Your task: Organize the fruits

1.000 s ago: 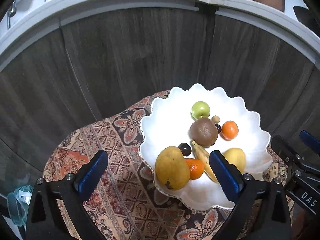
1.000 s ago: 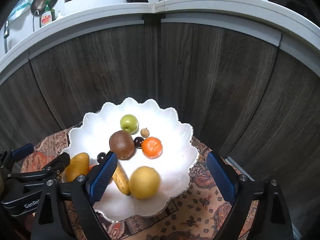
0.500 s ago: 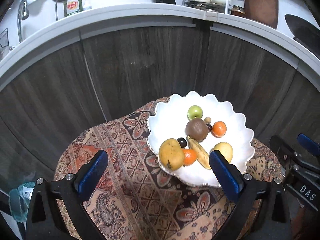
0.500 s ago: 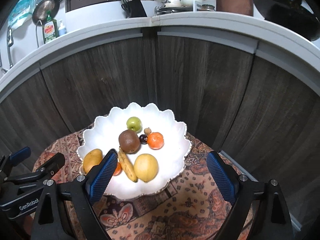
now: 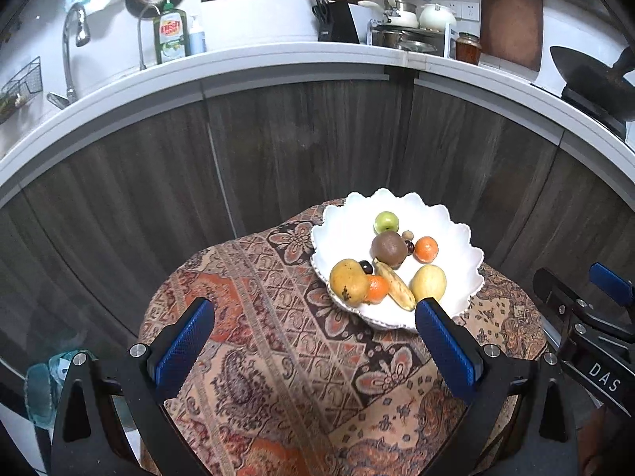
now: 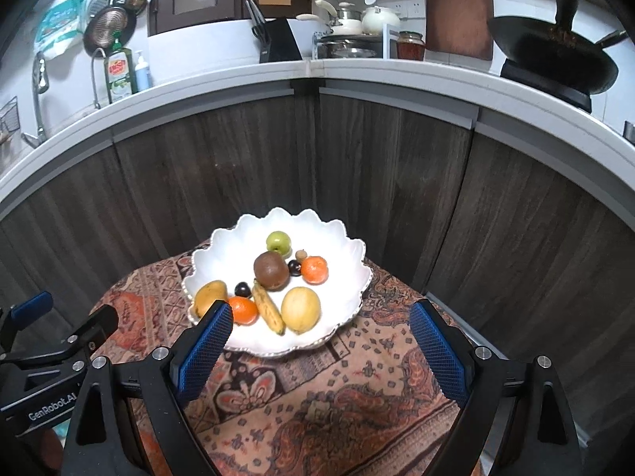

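Note:
A white scalloped bowl [image 5: 456,246] [image 6: 230,246] sits on a small table with a patterned cloth [image 5: 278,337] [image 6: 357,396]. In it lie a mango [image 5: 348,281], a brown fruit [image 5: 389,249], a green apple [image 5: 386,221], a banana [image 5: 395,286], a yellow pear [image 5: 428,283] and two oranges [image 5: 426,248]. My left gripper [image 5: 313,351] is open and empty, above the cloth, near side of the bowl. My right gripper [image 6: 321,351] is open and empty, back from the bowl's near rim.
Dark wood cabinet fronts [image 5: 301,150] rise close behind the table under a white counter [image 5: 278,59] with a dish soap bottle [image 5: 171,35], knife block [image 5: 333,20] and pots. A wok [image 6: 551,63] stands at the right. The table edge drops off left and right.
Both grippers have pulled back and up from the bowl, which now looks smaller and farther away. Both stay open. The fruits have not moved.

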The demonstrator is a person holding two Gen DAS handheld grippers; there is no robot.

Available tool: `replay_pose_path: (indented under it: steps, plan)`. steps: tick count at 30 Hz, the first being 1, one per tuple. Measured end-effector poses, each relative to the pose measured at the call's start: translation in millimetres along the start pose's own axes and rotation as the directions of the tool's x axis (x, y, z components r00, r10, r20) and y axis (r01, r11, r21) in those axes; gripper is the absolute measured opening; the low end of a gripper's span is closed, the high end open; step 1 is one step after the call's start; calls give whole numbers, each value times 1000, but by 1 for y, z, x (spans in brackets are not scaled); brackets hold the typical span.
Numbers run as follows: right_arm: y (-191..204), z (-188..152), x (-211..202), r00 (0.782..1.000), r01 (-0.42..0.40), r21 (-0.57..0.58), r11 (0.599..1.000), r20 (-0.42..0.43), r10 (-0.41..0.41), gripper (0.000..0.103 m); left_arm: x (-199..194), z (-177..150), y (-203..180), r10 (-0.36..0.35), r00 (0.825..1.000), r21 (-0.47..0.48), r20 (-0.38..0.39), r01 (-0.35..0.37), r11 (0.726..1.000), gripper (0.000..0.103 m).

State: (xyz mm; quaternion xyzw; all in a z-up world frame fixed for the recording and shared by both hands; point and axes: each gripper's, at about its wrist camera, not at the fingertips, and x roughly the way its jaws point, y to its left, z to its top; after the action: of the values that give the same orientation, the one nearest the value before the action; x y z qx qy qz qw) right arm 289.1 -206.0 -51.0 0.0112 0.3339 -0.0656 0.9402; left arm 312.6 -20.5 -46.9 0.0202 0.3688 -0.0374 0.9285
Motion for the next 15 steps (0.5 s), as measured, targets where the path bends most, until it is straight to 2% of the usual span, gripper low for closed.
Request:
replay_pose_path:
  steps: [8, 15]
  plan:
    - [2, -14, -36, 999, 7, -23, 1000, 38, -6, 91, -36, -16, 6, 41, 999, 4, 20, -41, 999, 103]
    - [-3, -23, -60, 1000, -12, -10, 1000, 23, 12, 91, -57, -31, 5, 41, 999, -15, -28, -41, 999, 103]
